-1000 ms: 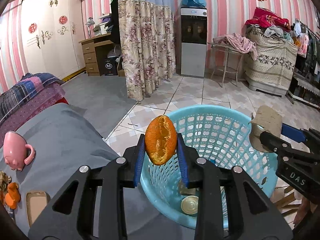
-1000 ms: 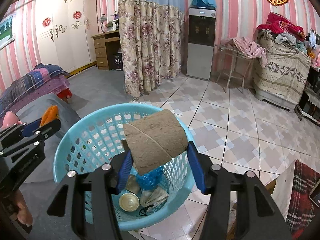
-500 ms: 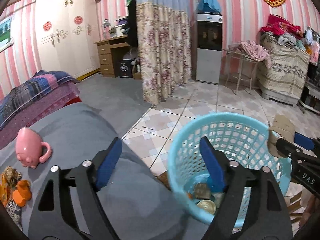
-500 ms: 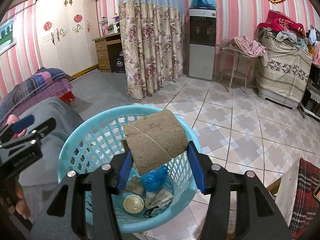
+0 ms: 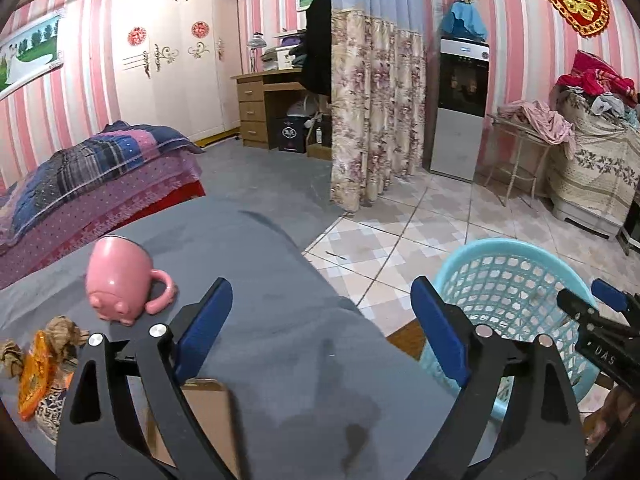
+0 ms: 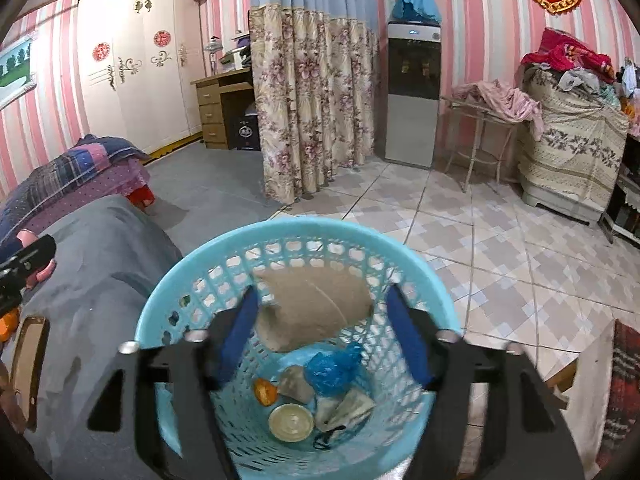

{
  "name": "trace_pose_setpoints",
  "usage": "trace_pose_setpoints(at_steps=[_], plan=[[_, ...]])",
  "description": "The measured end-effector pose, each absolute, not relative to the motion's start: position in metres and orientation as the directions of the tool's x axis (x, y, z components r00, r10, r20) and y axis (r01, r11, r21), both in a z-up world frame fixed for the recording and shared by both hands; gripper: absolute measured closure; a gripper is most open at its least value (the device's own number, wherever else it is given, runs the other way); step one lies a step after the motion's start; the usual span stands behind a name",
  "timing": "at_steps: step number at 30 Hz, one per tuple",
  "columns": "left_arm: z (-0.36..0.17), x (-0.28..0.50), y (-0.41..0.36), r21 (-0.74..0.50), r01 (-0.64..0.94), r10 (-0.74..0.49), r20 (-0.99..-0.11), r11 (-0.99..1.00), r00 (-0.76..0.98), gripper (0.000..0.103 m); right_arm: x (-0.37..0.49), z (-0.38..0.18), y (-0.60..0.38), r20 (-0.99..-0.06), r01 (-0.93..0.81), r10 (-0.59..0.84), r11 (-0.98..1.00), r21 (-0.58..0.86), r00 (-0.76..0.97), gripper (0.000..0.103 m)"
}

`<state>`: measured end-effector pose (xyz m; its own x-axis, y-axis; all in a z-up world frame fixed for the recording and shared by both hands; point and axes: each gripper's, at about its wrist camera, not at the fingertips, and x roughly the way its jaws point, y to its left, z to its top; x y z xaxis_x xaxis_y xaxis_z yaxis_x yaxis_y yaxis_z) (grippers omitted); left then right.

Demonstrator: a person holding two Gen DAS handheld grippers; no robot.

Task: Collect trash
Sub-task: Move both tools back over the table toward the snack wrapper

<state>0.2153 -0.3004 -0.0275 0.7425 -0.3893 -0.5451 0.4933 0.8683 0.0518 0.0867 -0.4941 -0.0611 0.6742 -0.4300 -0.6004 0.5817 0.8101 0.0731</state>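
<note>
With the right gripper (image 6: 320, 336) just spread wide, cardboard roll (image 6: 314, 308) loose between its jaws over the blue basket (image 6: 168, 300), the empty, just-opened left gripper (image 5: 320, 328) should next target scraps (image 5: 60, 332) at the grey surface's left edge

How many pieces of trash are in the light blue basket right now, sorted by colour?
Brown, cardboard roll near the top: 1
Orange, peel: 1
Blue, plastic bag: 1
Cream, round lid: 1
Grey, crumpled wrappers: 2
Total: 6, not counting a small dark bit that is too unclear to name.
</note>
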Motion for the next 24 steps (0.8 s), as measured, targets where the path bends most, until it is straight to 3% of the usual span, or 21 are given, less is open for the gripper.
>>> trace_pose_setpoints(at_steps=[5, 16, 24], plan=[[-0.024, 0.218, -0.289, 0.042, 0.474, -0.378, -0.542, 0.880, 0.751, 0.015, 0.087, -0.060, -0.489, -0.597, 0.578, -0.434, 0.814, 0.061, 0.675, 0.017], [-0.015, 0.213, -0.255, 0.040, 0.436, -0.345, -0.548, 0.899, 0.762, 0.010, 0.087, -0.042, -0.465, -0.579, 0.537, -0.401, 0.840, 0.077, 0.710, 0.016], [-0.004, 0.206, -0.203, 0.087, 0.353, -0.252, -0.544, 0.932, 0.800, 0.009, 0.093, -0.020, -0.425, -0.544, 0.471, -0.350, 0.877, 0.095, 0.762, 0.016]])
